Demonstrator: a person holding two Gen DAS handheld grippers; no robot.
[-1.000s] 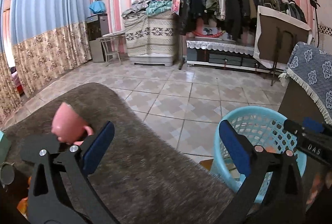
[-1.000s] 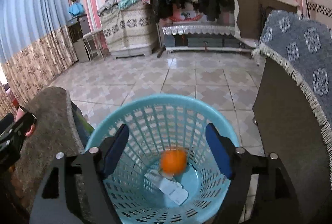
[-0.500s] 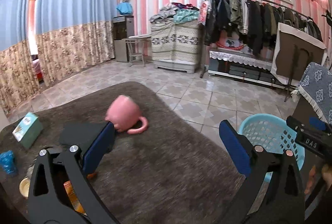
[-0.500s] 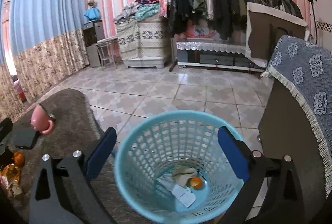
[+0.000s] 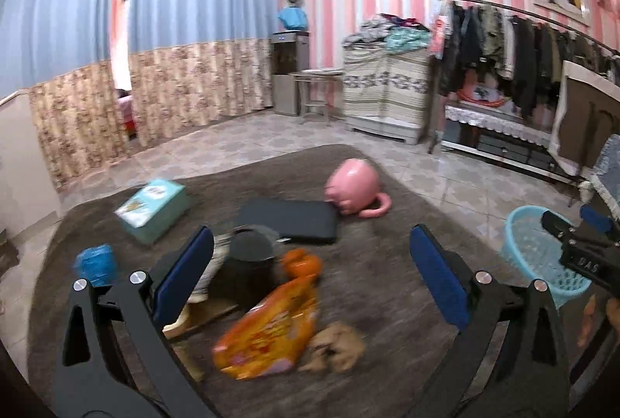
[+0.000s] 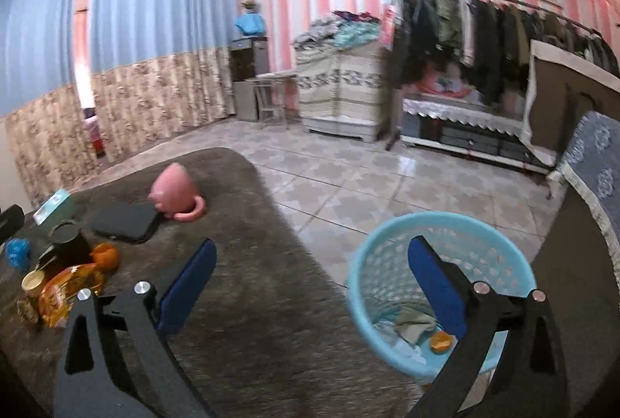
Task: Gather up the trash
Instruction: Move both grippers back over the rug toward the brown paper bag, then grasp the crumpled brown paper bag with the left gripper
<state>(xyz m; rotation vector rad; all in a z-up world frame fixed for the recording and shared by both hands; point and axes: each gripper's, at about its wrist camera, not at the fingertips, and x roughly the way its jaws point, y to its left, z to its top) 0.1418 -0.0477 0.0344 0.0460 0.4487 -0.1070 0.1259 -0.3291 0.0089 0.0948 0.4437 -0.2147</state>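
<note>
My left gripper (image 5: 310, 282) is open and empty above a pile on the brown table: an orange snack bag (image 5: 271, 329), an orange peel (image 5: 302, 263), a crumpled brown scrap (image 5: 337, 344) and a blue wad (image 5: 95, 265). My right gripper (image 6: 312, 290) is open and empty, between the table edge and the light-blue trash basket (image 6: 387, 263) on the floor. The basket holds crumpled paper and an orange piece (image 6: 440, 340). The snack bag also shows in the right wrist view (image 6: 66, 288) at far left.
On the table (image 5: 387, 263) lie a pink mug on its side (image 5: 352, 191), a black flat case (image 5: 286, 220), a teal box (image 5: 151, 208) and a black cup (image 5: 252, 251). A cloth-covered cabinet (image 6: 581, 224) stands right of the basket. Tiled floor lies beyond.
My left gripper has swung left and back from the basket side to over the trash pile. My right gripper has drawn back and left from above the basket; the orange piece now lies inside.
</note>
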